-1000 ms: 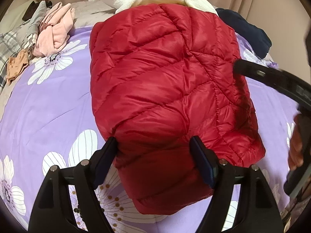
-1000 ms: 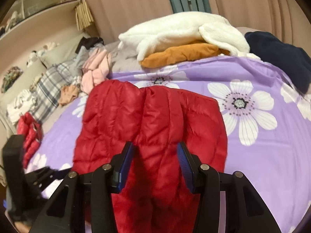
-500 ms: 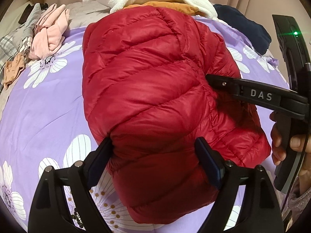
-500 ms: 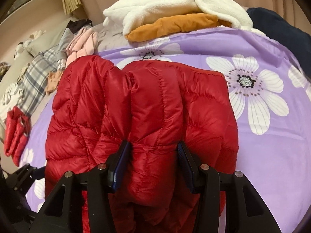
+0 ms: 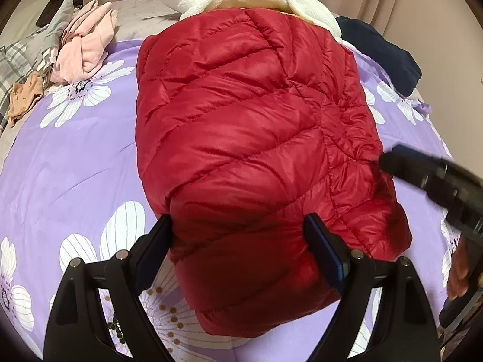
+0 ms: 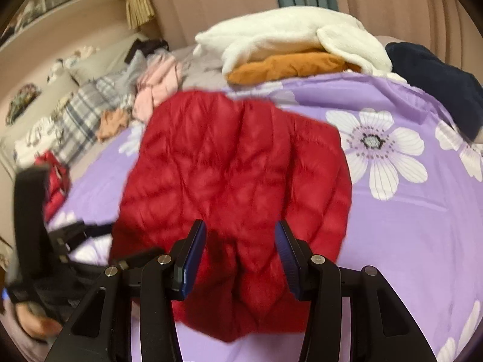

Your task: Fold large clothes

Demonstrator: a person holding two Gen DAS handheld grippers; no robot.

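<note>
The right gripper (image 5: 392,160) has drawn back off the red down jacket (image 5: 250,138), folded on the purple floral bedspread (image 5: 69,163). The left gripper (image 5: 238,247) straddles it, jaws apart. Right view: right gripper (image 6: 240,253) open above the jacket (image 6: 235,166); white fleece (image 6: 280,36) and navy garment (image 6: 437,81) lie beyond.

– What is everything resting on?
– A bed under a purple duvet cover (image 5: 72,163) printed with large white flowers.

– And what lies at the centre of the frame?
– A folded red down jacket (image 5: 247,138), directly on the cover.

– At the top?
– A white fleece garment (image 6: 289,34) over an orange garment (image 6: 286,66), with a navy garment (image 6: 437,81) at the upper right.

– Upper left?
– A pink garment (image 5: 87,48), a small tan cloth (image 5: 25,99) and grey plaid fabric (image 6: 80,114) bunched together; another red piece (image 6: 54,178) at the left edge of the right wrist view.
</note>
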